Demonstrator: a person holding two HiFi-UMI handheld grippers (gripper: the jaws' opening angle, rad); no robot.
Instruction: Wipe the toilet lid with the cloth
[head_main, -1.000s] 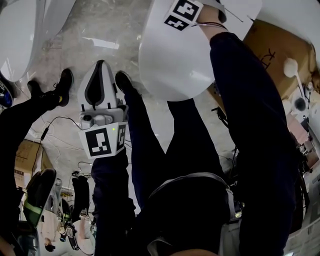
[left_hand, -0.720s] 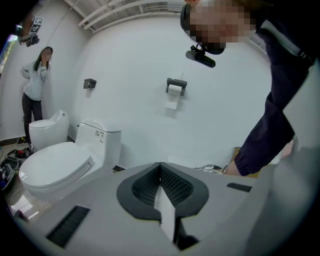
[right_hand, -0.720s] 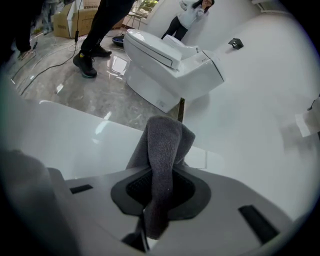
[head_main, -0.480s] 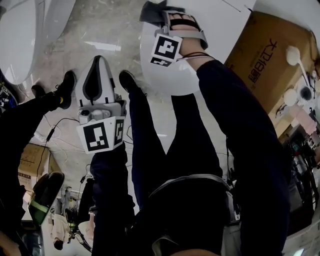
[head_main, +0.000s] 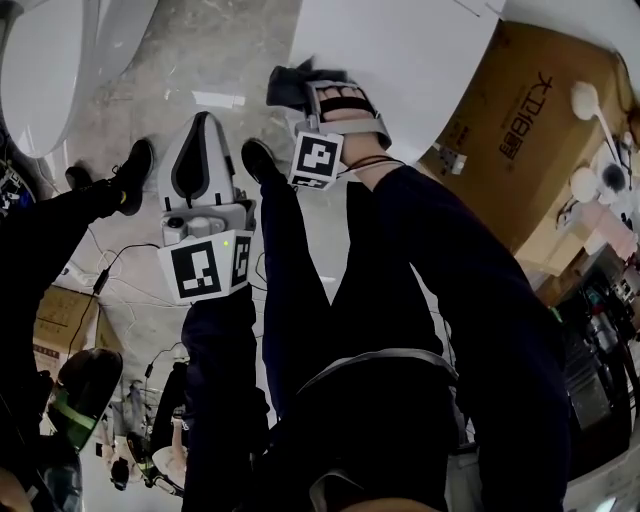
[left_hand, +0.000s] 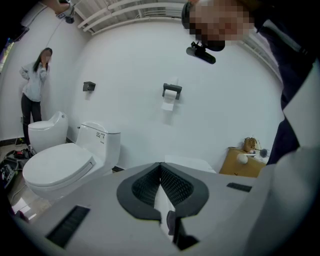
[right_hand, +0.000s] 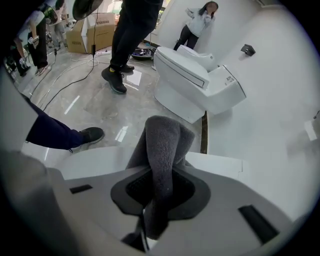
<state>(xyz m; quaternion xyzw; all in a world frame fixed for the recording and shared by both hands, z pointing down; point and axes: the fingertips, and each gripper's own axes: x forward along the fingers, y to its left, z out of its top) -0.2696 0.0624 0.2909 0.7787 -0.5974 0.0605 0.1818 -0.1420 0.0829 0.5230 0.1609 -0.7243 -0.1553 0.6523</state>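
The white toilet lid (head_main: 400, 50) fills the top middle of the head view. My right gripper (head_main: 303, 82) is over the lid's near left edge, shut on a dark grey cloth (head_main: 286, 88). In the right gripper view the cloth (right_hand: 162, 145) sticks out past the shut jaws (right_hand: 159, 172) and hangs over the white toilet lid (right_hand: 87, 160). My left gripper (head_main: 200, 128) hovers over the floor to the left of the toilet, shut and holding nothing. Its jaws (left_hand: 160, 165) meet with no gap.
A cardboard box (head_main: 520, 130) stands right of the toilet, with white brushes (head_main: 585, 105) beyond it. Other toilets (head_main: 40, 70) (right_hand: 190, 80) stand to the left. Cables (head_main: 105, 262) lie on the marble floor. Black shoes (head_main: 130, 170) and a bystander (right_hand: 197, 22) are nearby.
My right gripper has drawn back with the cloth from the far part of the lid to its near left edge. The left gripper has stayed about where it was.
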